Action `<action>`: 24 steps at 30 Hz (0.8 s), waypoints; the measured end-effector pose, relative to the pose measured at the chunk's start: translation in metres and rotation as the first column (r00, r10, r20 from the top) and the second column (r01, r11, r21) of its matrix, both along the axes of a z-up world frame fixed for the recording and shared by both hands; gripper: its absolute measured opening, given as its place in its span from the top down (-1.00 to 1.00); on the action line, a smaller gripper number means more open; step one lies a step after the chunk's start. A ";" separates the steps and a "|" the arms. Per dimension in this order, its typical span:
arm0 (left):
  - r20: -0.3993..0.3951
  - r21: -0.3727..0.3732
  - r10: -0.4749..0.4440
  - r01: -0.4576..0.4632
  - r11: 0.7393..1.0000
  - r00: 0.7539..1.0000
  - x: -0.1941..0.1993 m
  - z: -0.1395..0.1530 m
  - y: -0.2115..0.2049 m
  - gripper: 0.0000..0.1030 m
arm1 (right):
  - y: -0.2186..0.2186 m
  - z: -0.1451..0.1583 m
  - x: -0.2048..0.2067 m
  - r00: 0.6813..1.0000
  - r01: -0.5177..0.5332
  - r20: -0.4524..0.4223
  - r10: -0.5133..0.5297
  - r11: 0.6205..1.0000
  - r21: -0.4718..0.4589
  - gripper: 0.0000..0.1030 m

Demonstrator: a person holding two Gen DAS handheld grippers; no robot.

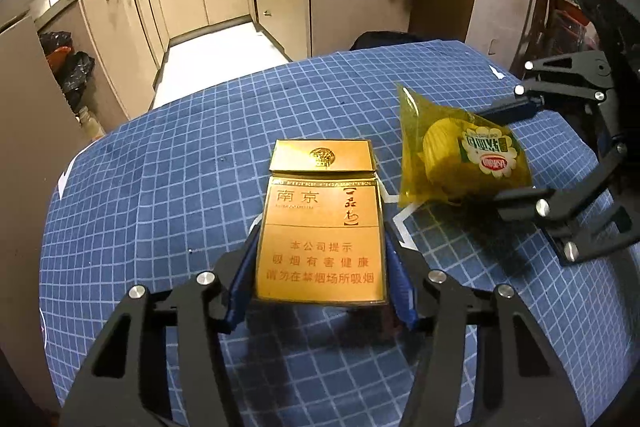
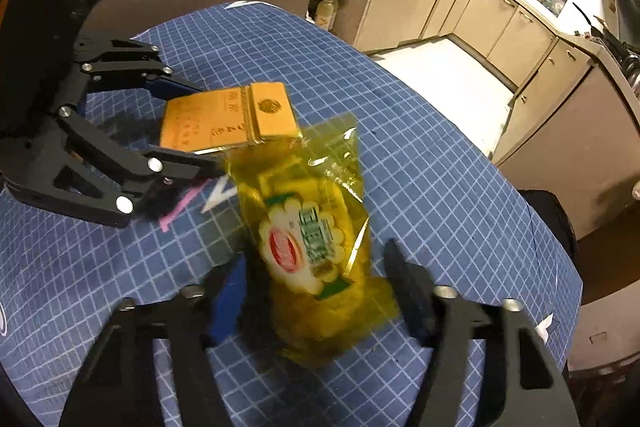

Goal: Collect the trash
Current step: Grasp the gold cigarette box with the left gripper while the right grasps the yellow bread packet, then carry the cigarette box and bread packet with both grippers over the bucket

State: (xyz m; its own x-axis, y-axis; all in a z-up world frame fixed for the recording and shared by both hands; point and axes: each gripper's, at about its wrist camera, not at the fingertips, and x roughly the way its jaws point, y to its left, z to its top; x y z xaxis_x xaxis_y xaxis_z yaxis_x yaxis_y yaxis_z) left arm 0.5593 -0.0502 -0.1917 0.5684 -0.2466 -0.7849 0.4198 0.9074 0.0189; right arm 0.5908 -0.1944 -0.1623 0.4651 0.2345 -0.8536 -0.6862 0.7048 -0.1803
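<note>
Warm dim indoor light, bright window glare (far kitchen), fisheye-curved dark edges, motion blur in right view

Table (image 1: 168, 163): round-edged, wearing a blue cloth w/ white grid, filling most of both views.
Gold cigarette pack (image 1: 320, 227): lying flat on cloth, near-centre in left wrist view, lid end pointing far.
Yellow snack bag (image 1: 460, 155): sitting on cloth just right of pack, nearly touching it; crumpled, label facing up.
White tape marks (image 1: 404, 219): sticking to cloth btwn pack & bag.
Pink mark (image 2: 176, 213): showing on cloth, right wrist view, left of bag.
</note>
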 end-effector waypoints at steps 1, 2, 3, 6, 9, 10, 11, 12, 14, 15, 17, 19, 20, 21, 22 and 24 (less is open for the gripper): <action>0.001 -0.002 0.002 -0.002 1.000 1.000 -0.002 0.001 0.002 -0.04 | -0.001 0.000 0.000 1.000 0.002 -0.001 -0.002 1.000 0.005 -0.07; 0.001 -0.004 0.007 -0.007 1.000 1.000 -0.001 0.000 0.002 -0.04 | -0.001 0.000 0.000 1.000 0.007 -0.002 -0.007 1.000 0.010 -0.04; 0.001 -0.004 0.009 -0.009 1.000 1.000 -0.003 0.001 0.004 -0.04 | -0.001 -0.001 0.000 1.000 0.012 0.002 -0.012 1.000 0.011 -0.04; 0.015 -0.010 0.032 -0.031 0.999 0.999 -0.006 0.003 0.007 -0.04 | 0.001 -0.002 -0.003 0.999 0.037 0.032 -0.038 0.999 0.019 0.12; 0.039 -0.020 0.068 -0.067 0.998 0.997 -0.012 0.008 0.013 -0.04 | -0.001 0.001 -0.011 0.992 0.077 0.093 -0.081 0.996 0.037 0.18; 0.043 -0.023 0.077 -0.076 0.997 0.996 -0.014 0.009 0.014 -0.03 | -0.002 0.002 -0.014 0.989 0.094 0.109 -0.098 0.995 0.045 0.19; 0.051 -0.021 0.085 -0.084 0.996 0.995 -0.017 0.010 0.014 -0.03 | -0.006 0.007 -0.019 0.983 0.120 0.130 -0.128 0.991 0.066 0.20; 0.062 -0.024 0.097 -0.095 0.995 0.993 -0.021 0.013 0.015 -0.03 | -0.011 0.014 -0.026 0.976 0.148 0.149 -0.160 0.985 0.091 0.20; 0.080 -0.036 0.115 -0.112 0.993 0.990 -0.030 0.020 0.016 -0.03 | -0.021 0.026 -0.043 0.959 0.196 0.179 -0.219 0.971 0.134 0.20; 0.097 -0.043 0.129 -0.126 0.991 0.987 -0.039 0.026 0.017 -0.03 | -0.028 0.034 -0.055 0.946 0.228 0.197 -0.256 0.961 0.157 0.20; 0.135 -0.048 0.156 -0.151 0.987 0.979 -0.057 0.040 0.014 -0.03 | -0.042 0.048 -0.081 0.920 0.282 0.221 -0.324 0.938 0.202 0.20; 0.176 -0.042 0.175 -0.170 0.985 0.969 -0.075 0.051 0.010 -0.03 | -0.059 0.061 -0.114 0.885 0.340 0.238 -0.399 0.905 0.256 0.20; 0.203 -0.045 0.189 -0.184 0.982 0.961 -0.090 0.061 0.007 -0.03 | -0.068 0.068 -0.132 0.863 0.372 0.248 -0.441 0.885 0.278 0.20; 0.224 -0.042 0.199 -0.195 0.980 0.954 -0.101 0.066 0.004 -0.03 | -0.078 0.074 -0.152 0.837 0.403 0.262 -0.480 0.865 0.299 0.20; 0.250 -0.048 0.205 -0.200 0.979 0.946 -0.115 0.073 0.000 -0.04 | -0.085 0.078 -0.166 0.819 0.422 0.270 -0.507 0.850 0.315 0.20; 0.285 -0.085 0.215 -0.198 0.976 0.934 -0.150 0.089 -0.007 -0.04 | -0.105 0.090 -0.208 0.764 0.473 0.286 -0.578 0.804 0.360 0.20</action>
State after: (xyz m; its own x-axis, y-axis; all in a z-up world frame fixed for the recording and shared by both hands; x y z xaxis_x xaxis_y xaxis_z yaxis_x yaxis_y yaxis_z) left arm 0.4088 -0.0567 -0.1027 0.8125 -0.1369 -0.5667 0.2066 0.9766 0.0604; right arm 0.3833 -0.2989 -0.0723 0.8404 0.0393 -0.5405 -0.1119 0.9885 -0.1021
